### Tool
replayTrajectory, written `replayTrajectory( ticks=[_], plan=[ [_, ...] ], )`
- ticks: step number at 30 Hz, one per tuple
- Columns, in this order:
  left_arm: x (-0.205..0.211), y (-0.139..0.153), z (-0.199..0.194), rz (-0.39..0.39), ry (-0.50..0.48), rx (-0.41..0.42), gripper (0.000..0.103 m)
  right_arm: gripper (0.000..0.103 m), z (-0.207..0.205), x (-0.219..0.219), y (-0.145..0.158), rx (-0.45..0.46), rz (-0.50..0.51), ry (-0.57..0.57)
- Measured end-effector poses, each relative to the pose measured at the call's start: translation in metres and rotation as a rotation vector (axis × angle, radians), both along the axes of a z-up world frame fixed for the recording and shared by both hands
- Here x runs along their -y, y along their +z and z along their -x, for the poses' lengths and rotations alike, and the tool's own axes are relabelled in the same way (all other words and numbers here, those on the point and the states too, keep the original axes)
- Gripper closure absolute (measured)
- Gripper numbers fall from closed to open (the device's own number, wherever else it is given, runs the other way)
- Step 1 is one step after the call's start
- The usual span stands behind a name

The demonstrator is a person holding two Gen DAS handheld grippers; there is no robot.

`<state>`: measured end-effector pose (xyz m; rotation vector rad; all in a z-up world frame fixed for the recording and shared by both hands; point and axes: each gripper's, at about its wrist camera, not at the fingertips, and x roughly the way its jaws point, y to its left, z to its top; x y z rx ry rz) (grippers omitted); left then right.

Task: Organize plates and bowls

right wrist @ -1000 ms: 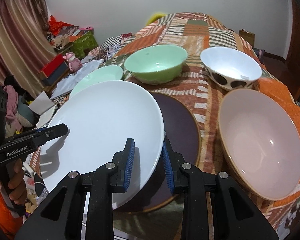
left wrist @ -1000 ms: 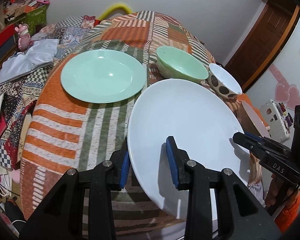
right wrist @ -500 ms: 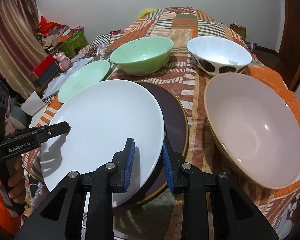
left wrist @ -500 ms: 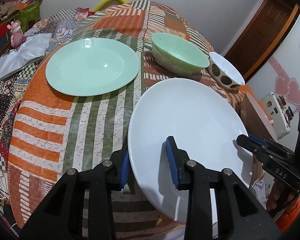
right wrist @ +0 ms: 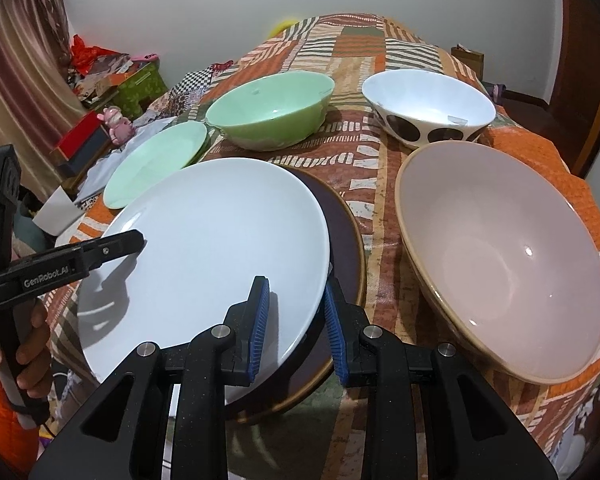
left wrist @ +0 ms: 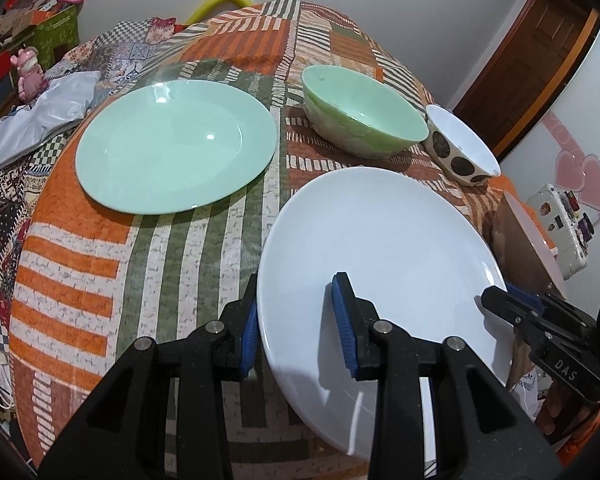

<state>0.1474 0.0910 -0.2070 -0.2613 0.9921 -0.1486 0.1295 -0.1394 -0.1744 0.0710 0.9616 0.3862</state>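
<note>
I can read two words — "DAS" in white on the side of my right gripper (left wrist: 512, 304), and "GenRobot.AI" in white on the side of my left gripper (right wrist: 138, 240). Nothing else has letters I can read.

Home room, patchwork tablecloth (left wrist: 204, 248), curtain (right wrist: 24, 76), wooden door (left wrist: 540, 64)

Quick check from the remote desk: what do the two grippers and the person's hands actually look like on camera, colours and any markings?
Both grippers are black speckled plastic with silver pivot screws and ribbed blue pads on the fingers. The left gripper reads "GenRobot.AI" in white; the right gripper reads "DAS". Bare hand beside orange fabric.
</note>
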Motion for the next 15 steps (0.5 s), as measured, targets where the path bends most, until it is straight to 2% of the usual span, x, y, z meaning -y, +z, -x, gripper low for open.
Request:
replayTrajectory(
  ticks=[11, 15],
  plan=[
    [0.003, -0.002, -0.010, 0.013, 0.010, -0.018, 0.068, 0.078, 0.001, 0.008, 0.002, 0.000, -0.036, -0.010],
    [0.010, -0.001, -0.012, -0.035, 0.011, -0.013, 0.069, 0.078, 0.003, 0.010, 0.003, 0.004, -0.038, -0.008]
  ],
)
